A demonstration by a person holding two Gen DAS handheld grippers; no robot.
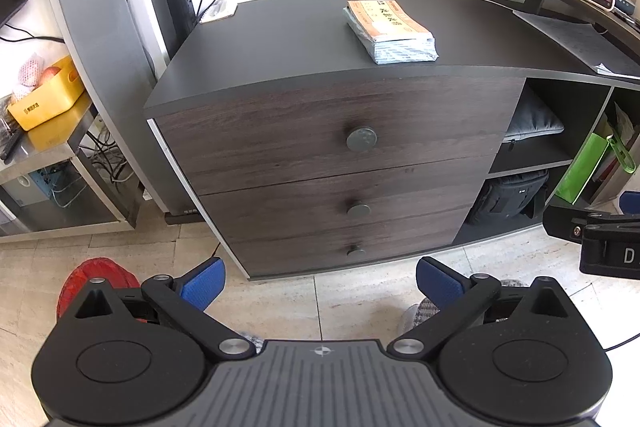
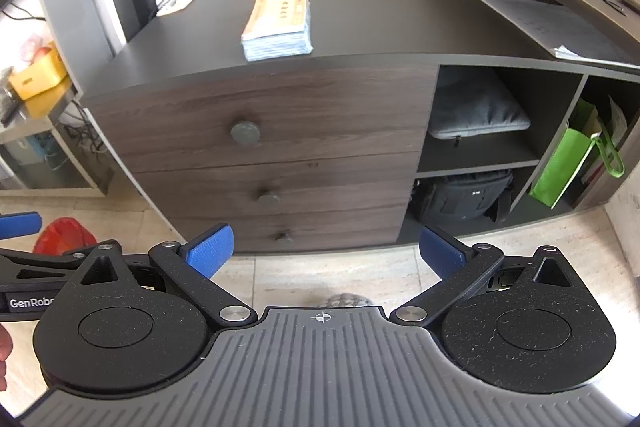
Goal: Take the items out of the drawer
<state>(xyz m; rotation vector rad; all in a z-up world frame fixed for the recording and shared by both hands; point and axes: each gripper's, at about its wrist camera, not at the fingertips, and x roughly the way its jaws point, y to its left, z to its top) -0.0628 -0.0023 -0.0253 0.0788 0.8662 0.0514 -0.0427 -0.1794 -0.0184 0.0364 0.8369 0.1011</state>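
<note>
Both tongs, left tongs (image 1: 320, 283) and right tongs (image 2: 326, 253), gape wide; the top drawer's knob (image 1: 361, 139) lies ahead above them, roughly equidistant.

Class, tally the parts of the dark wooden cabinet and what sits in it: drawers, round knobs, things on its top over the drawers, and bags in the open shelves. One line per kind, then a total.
Drawers: 3
Round knobs: 3
Stacks of booklets on top: 1
Bags in shelves: 3
Total: 10
</note>
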